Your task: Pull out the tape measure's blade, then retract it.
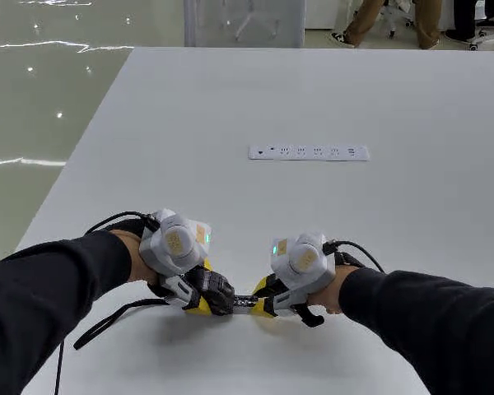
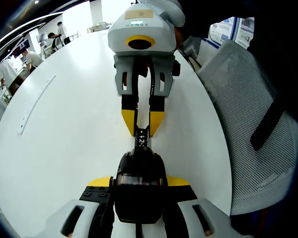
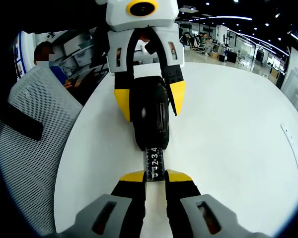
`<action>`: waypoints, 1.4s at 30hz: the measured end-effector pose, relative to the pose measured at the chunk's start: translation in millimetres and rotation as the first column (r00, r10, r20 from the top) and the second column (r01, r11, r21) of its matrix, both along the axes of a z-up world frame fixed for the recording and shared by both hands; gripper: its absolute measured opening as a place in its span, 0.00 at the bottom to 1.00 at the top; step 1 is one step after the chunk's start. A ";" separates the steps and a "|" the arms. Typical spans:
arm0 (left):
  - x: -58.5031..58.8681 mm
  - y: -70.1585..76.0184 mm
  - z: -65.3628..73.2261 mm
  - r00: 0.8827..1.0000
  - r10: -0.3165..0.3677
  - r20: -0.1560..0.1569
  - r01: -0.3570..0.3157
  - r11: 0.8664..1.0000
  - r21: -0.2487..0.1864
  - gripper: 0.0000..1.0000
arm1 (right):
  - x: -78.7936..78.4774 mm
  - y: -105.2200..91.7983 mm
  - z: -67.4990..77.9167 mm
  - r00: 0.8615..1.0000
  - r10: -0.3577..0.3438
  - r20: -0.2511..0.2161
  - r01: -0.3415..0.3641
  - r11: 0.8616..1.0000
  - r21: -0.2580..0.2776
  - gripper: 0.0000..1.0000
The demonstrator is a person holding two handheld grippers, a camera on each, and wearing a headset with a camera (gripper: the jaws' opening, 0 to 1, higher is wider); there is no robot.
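A black tape measure [image 1: 217, 290] lies low over the white table [image 1: 313, 99], near its front edge. My left gripper [image 1: 206, 301] is shut on its case. In the left gripper view the case [image 2: 139, 184] sits between my yellow-tipped jaws, and a short length of blade [image 2: 141, 141] runs forward to the right gripper [image 2: 142, 121]. My right gripper [image 1: 262, 306] is shut on the blade's end. In the right gripper view the numbered blade [image 3: 154, 162] comes out of the case [image 3: 150, 111] and passes between my right gripper's [image 3: 155, 177] jaws. Only a few centimetres of blade are out.
A white power strip [image 1: 309, 152] lies across the middle of the table, far beyond the grippers. A grey mesh chair [image 2: 248, 124] stands at the table's near edge. People are standing past the far end [image 1: 379, 20]. A black cable [image 1: 115, 317] trails from the left gripper.
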State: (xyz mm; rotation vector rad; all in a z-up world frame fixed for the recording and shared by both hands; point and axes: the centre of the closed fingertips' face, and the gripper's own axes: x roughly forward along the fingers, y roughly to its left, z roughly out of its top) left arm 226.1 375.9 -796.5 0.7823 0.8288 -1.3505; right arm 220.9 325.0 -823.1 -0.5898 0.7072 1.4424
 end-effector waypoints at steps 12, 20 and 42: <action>0.3 -0.3 -0.1 1.000 0.004 0.002 -0.004 1.000 -0.001 0.34 | -0.3 4.1 -0.9 1.000 0.010 0.018 -0.010 1.000 -0.014 0.12; -0.3 -0.9 -0.1 1.000 0.006 0.006 -0.006 1.000 -0.001 0.34 | -0.9 11.3 -1.8 1.000 -0.004 0.029 0.003 1.000 0.009 0.14; -0.1 1.6 0.3 1.000 0.007 0.008 -0.007 1.000 0.001 0.34 | 2.3 -15.2 -3.1 1.000 -0.011 0.024 0.012 1.000 -0.014 0.11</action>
